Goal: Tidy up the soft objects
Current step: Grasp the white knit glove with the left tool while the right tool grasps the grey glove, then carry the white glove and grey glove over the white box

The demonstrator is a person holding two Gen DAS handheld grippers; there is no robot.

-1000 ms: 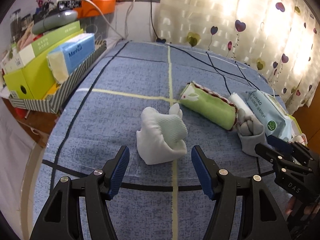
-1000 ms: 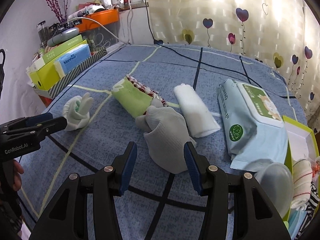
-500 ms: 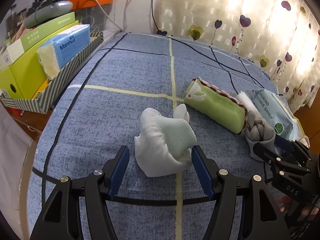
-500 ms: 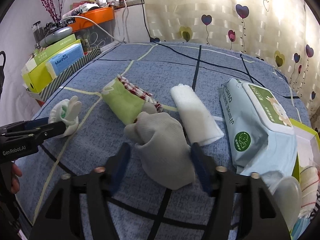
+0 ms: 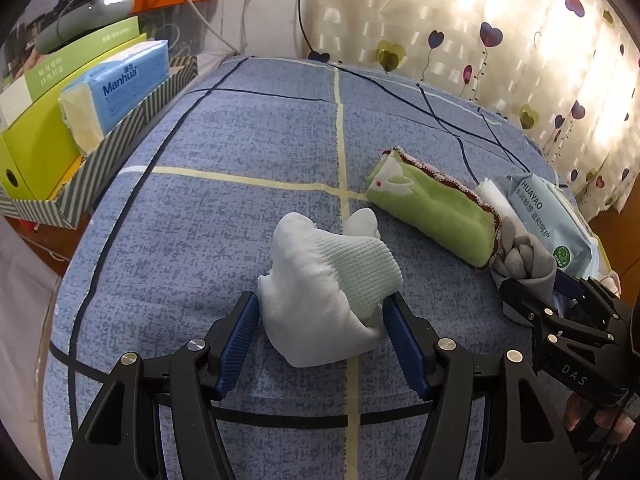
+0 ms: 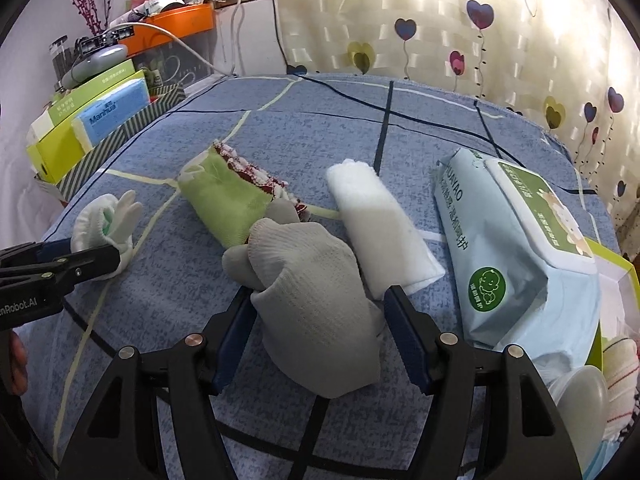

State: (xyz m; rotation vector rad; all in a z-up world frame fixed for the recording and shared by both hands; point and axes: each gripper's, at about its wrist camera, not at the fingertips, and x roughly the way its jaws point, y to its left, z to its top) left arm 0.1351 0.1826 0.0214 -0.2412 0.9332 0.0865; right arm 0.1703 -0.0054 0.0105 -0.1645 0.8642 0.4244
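- On the blue bedspread [image 5: 240, 152]: left gripper [image 5: 320, 320] jaws apart, straddling the white glove bundle [image 5: 324, 280].
- Right gripper [image 6: 316, 320] jaws apart, straddling the grey glove bundle [image 6: 312, 288].

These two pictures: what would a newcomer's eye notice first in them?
First, the two gloves on the blue cloth: a white glove between the open fingers of the left hand-held gripper, and a grey glove between those of the right hand-held gripper. Then the green towel roll, the white towel roll and the wipes pack to its right.
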